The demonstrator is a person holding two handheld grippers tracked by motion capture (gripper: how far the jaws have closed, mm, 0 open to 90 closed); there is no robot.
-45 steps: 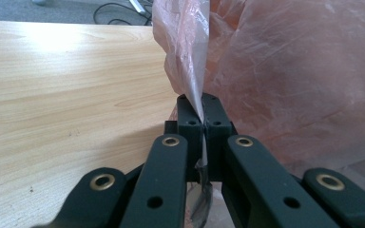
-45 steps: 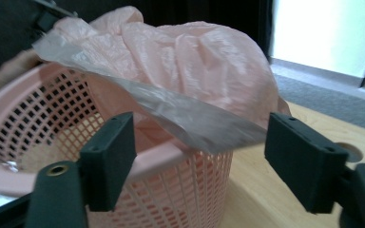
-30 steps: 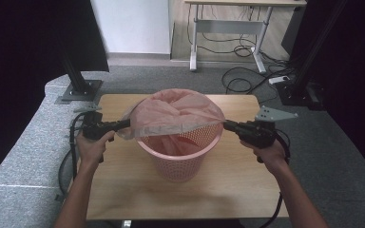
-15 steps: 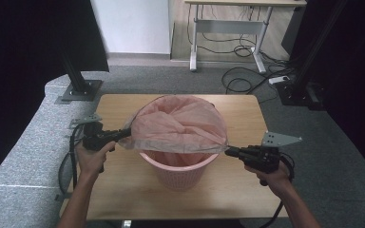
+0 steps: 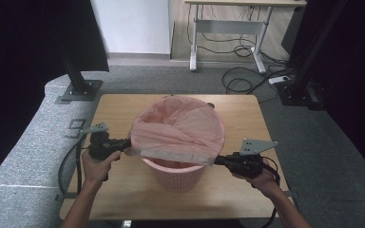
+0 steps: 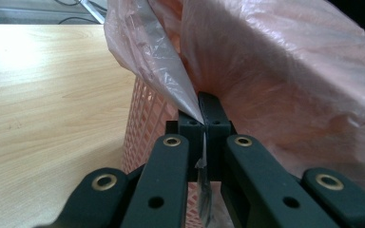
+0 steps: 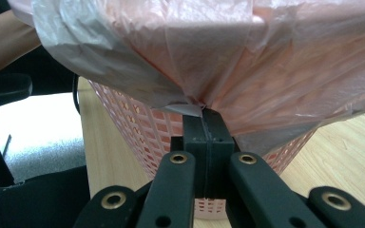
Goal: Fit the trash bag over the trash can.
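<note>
The bench [image 5: 123,204] is a pale wooden top with a fine straight grain, standing on grey carpet and taking the middle of the high view. At its centre stands the basket [image 5: 177,175], a round pink plastic bin whose wall is a lattice of small square holes, tapering toward its foot. Over it lies the bag [image 5: 178,133], a thin, translucent pink plastic liner, crinkled and slightly glossy; its far edge looks seated over the basket's far rim, while its near edge is pulled into a taut straight band across the lower half of the opening.

The left tongs [image 5: 126,142], at the centre left of the high view, are pressed together on the bag's edge; in the left gripper view a sliver of film [image 6: 202,178] runs down between the black jaws. The right tongs [image 5: 217,160], at the lower right of the basket, likewise pinch the film, which gathers to a point at their tips in the right gripper view [image 7: 204,111].

The step in hand looks to be drawing the liner's near edge down over the near rim. To do it well, keep both grips firm and the band evenly tight, carry it outward past the rim before lowering, and move both sides together so the thin film neither tears nor pulls off the far rim.
</note>
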